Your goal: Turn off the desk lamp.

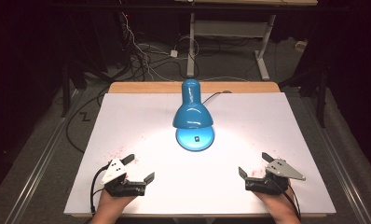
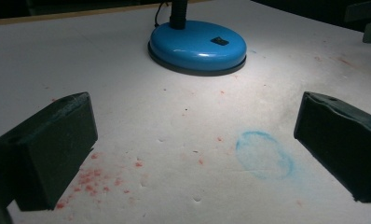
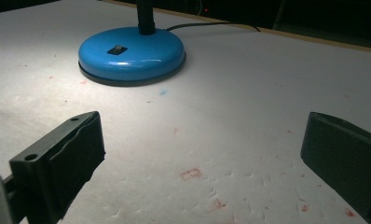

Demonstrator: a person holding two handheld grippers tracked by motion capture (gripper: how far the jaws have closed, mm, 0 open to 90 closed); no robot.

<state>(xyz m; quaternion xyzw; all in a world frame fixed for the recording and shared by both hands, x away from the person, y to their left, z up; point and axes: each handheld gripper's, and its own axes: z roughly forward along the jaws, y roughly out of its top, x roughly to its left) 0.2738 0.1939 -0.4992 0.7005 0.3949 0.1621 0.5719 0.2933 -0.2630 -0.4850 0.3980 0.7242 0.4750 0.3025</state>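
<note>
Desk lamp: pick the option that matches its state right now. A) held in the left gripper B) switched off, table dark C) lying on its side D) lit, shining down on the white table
D: the blue desk lamp stands upright on its round base, and a bright pool of light falls on the white table under its shade, apart from both grippers.

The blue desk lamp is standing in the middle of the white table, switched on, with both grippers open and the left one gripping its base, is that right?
Not quite. The left gripper grips nothing: in the high view it sits near the table's front edge, well apart from the lamp's base, jaws open and empty. The blue desk lamp does stand mid-table, lit, and the right gripper is open too.
</note>
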